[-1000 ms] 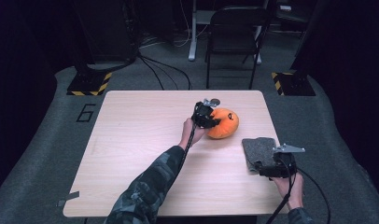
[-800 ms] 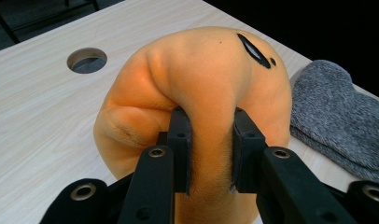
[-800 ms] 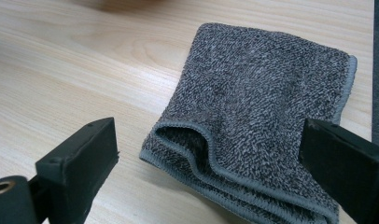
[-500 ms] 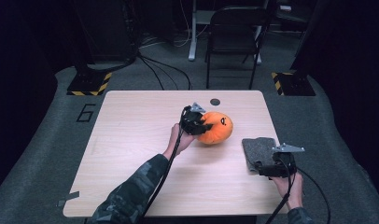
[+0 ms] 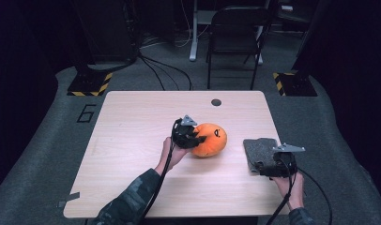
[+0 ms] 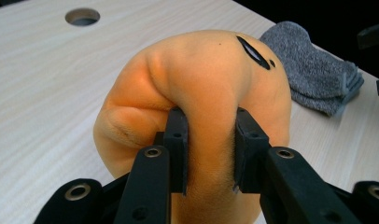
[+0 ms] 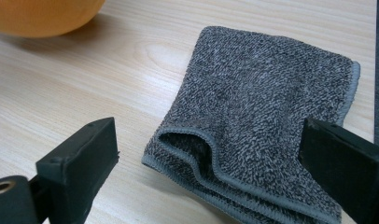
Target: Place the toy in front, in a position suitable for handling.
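An orange plush toy (image 5: 212, 139) with a black eye mark lies near the middle of the light wood table (image 5: 132, 122). My left gripper (image 5: 199, 140) is at its left side, and in the left gripper view its jaws pinch a fold of the orange plush toy (image 6: 211, 65) between the pads; the left gripper (image 6: 211, 119) is shut on it. A folded grey towel (image 5: 258, 151) lies at the right. My right gripper (image 5: 267, 165) rests at the towel's near edge. In the right gripper view its jaws stand wide apart on either side of the grey towel (image 7: 271, 102) corner, the right gripper (image 7: 210, 136) open.
A round cable hole (image 5: 216, 102) sits near the table's far edge. A black folding chair (image 5: 235, 42) stands on the floor beyond it. Cables trail from both grippers toward the near edge. The left half of the table is bare wood.
The left gripper has dragged the orange plush toy leftward and toward the near edge, away from the cable hole. The right gripper and the towel have stayed put.
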`<state>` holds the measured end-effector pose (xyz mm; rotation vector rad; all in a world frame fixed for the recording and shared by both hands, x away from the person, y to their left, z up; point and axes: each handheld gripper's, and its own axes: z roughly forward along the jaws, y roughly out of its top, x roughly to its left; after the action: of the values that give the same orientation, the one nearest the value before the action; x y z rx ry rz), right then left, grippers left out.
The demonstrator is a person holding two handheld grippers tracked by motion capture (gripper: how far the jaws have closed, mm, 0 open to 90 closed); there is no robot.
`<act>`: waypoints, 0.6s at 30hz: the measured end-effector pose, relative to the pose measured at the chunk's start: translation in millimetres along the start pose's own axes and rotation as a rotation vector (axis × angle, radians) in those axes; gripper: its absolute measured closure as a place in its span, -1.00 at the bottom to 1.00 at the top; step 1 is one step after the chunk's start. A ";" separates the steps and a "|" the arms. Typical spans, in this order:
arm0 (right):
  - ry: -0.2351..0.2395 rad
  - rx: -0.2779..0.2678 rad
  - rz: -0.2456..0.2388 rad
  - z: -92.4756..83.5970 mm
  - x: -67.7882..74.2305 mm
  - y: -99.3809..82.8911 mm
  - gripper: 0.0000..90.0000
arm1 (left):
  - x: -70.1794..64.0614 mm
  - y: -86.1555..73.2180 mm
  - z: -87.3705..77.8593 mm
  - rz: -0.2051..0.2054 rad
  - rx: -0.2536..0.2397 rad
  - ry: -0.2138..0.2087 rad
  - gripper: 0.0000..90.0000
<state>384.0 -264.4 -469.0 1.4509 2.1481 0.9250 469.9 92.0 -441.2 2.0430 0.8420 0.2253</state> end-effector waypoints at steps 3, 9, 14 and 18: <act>0.000 0.001 0.001 0.6 1.0 0.1 -0.90 | -0.2 -4.8 1.0 -0.005 0.012 0.009 0.56; -0.001 -0.001 -0.008 1.0 0.9 0.9 -0.90 | -7.4 -18.3 -0.1 0.023 0.009 0.042 0.47; 0.001 0.004 0.006 2.3 1.9 1.0 -0.90 | -13.2 -21.6 -5.0 0.049 -0.007 0.073 -0.20; -0.001 0.004 -0.011 1.5 1.0 1.8 -0.90 | -14.5 -21.8 -17.1 0.038 -0.047 0.088 -0.55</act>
<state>385.7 -262.5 -468.8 1.4396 2.1565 0.9164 440.8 102.3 -446.3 2.0180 0.8439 0.3550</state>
